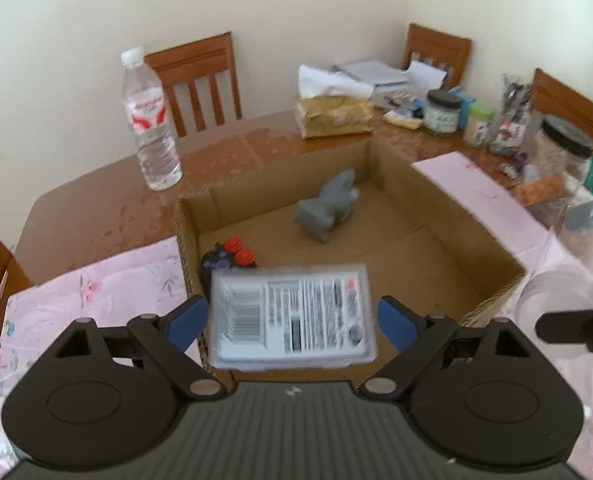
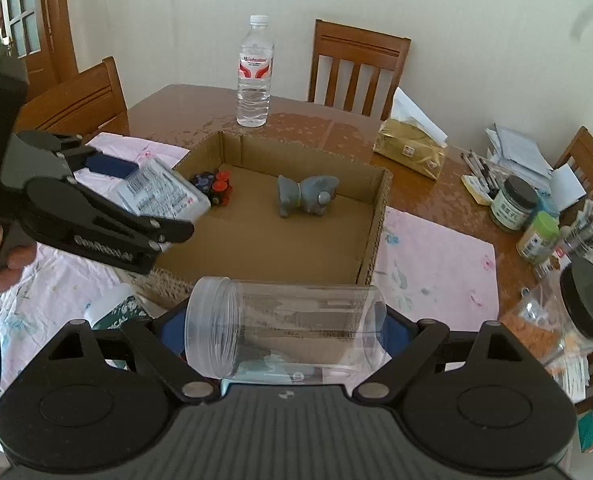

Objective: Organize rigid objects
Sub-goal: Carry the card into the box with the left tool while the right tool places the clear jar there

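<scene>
While two items already lay in the cardboard box (image 2: 376, 216) — a grey toy (image 2: 306, 196) and a red-capped piece (image 2: 216, 188) — the left gripper (image 1: 292, 316) probably gripped a labelled packet (image 1: 292, 316) at its eight o'clock rim; the right gripper (image 2: 284, 332) clamped a clear jar (image 2: 284, 332).

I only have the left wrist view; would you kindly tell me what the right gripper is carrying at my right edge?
Observer: The right gripper is clamped on a clear plastic jar, which lies sideways and lidless, mouth to the left.
Operator: Thank you. Does my left gripper truly grip the white labelled packet?
Observer: Yes. The left gripper pinches the white labelled packet between its pads, above the brown cardboard box's left edge.
Operator: Is anything beneath my gripper?
Observer: A white and green object, partly hidden, lies on the pink floral cloth there.
</scene>
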The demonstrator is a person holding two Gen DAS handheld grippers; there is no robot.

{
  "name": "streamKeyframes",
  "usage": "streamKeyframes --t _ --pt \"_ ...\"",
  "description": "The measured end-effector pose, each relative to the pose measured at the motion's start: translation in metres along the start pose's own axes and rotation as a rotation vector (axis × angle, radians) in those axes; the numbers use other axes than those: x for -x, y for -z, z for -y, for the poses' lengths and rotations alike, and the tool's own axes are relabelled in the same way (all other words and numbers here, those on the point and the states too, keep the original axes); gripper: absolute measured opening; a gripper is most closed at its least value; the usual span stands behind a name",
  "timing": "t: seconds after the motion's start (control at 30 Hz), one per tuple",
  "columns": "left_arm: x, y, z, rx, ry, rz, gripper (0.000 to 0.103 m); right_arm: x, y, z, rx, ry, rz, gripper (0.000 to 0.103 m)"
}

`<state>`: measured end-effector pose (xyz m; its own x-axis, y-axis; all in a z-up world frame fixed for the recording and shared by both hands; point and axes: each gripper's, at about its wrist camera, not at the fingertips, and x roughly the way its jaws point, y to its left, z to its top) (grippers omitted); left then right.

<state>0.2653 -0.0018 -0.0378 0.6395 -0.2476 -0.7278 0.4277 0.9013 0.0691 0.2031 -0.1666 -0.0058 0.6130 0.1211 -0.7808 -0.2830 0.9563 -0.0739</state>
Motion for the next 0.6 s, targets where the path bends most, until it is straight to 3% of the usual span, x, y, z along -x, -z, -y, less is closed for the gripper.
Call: streamKeyframes --t 0.17,0.3,0.6 --pt "0.003 0.011 -0.007 0.057 -0.004 -0.022 0.093 -0.014 -0.008 0.000 0.019 -0.005 -0.017 0.093" --pt "0.016 0.019 -0.008 0.076 -0.058 -0.047 0.095 -0.024 -0.016 0.004 0.022 -0.010 -0.023 0.093" --pt "0.037 0.043 -0.023 0.156 -0.096 -0.092 0.097 -0.051 -0.046 0.016 0.003 -0.025 -0.017 0.094"
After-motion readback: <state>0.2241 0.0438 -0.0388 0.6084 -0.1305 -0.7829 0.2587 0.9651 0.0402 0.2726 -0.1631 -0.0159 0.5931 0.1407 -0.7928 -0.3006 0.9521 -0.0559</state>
